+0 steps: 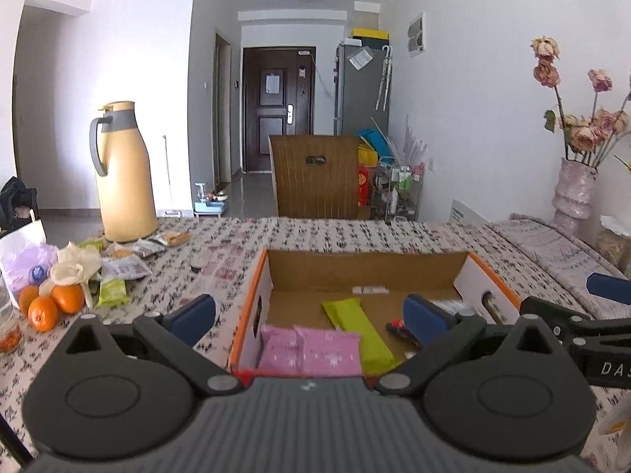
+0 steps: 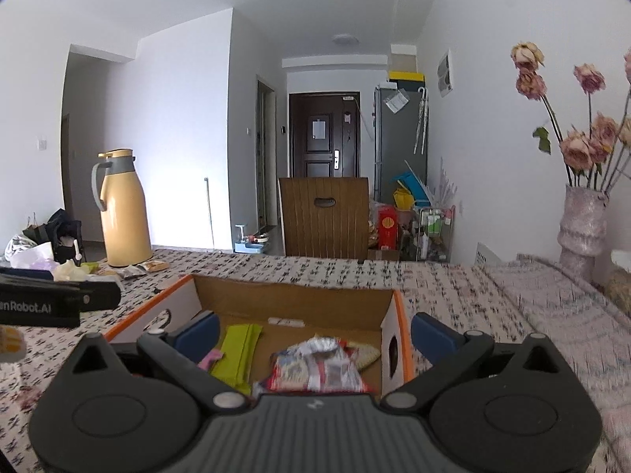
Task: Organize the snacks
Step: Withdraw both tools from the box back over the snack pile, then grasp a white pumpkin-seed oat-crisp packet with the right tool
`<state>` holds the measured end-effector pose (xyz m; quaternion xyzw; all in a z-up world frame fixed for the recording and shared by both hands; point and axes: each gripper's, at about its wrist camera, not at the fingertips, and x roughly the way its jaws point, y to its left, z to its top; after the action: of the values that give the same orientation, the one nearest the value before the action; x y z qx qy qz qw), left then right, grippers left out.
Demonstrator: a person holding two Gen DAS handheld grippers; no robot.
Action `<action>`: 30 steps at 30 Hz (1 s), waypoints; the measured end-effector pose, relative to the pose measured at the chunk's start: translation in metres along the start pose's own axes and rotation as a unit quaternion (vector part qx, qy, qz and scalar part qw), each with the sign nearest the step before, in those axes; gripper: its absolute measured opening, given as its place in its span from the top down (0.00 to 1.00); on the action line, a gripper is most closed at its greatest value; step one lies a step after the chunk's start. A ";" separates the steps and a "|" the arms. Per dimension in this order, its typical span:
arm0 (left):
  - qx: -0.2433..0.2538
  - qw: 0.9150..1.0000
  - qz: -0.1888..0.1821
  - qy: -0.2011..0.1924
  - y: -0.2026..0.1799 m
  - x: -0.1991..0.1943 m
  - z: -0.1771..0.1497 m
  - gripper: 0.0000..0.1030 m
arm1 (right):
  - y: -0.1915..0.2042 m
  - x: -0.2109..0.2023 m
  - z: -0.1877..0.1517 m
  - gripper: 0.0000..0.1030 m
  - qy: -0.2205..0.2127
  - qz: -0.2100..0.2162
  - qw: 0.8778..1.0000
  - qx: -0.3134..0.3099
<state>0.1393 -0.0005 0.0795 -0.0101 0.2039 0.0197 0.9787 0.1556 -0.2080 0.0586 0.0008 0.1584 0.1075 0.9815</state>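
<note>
Left wrist view: the left claw (image 1: 309, 315) hangs wide open with nothing in it, over the near end of the box (image 1: 489, 272) on the worktop (image 1: 221, 244). Inside the box lie a pink pack (image 1: 311, 351) at 6 o'clock and a green pack (image 1: 359, 327) just beside it. Loose snacks (image 1: 122, 268) sit at 9 o'clock by the oranges (image 1: 51, 303) and the flask (image 1: 124, 173). Right wrist view: the right claw (image 2: 313, 333) is also wide open and empty, above a red-and-silver pack (image 2: 315, 366) in the box (image 2: 292, 295), with the green pack (image 2: 238, 351) at 8 o'clock. The vase (image 2: 583, 224) stands at 3 o'clock.
</note>
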 end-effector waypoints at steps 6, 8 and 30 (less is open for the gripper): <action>-0.006 1.000 -0.015 0.020 0.000 -0.015 -0.020 0.00 | -0.001 -0.023 -0.018 0.00 0.015 0.003 1.000 0.014; -0.005 1.000 -0.019 0.024 0.000 -0.020 -0.027 0.00 | -0.002 -0.030 -0.024 0.00 0.015 0.002 1.000 0.021; 0.002 0.994 -0.029 0.104 0.010 -0.030 -0.084 0.00 | -0.013 -0.058 -0.095 0.00 0.114 -0.034 0.992 0.036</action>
<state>0.0782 0.0061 0.0145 -0.0160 0.3044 -0.0100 0.9524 0.0749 -0.2363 -0.0144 0.0185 0.2728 0.0679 0.9595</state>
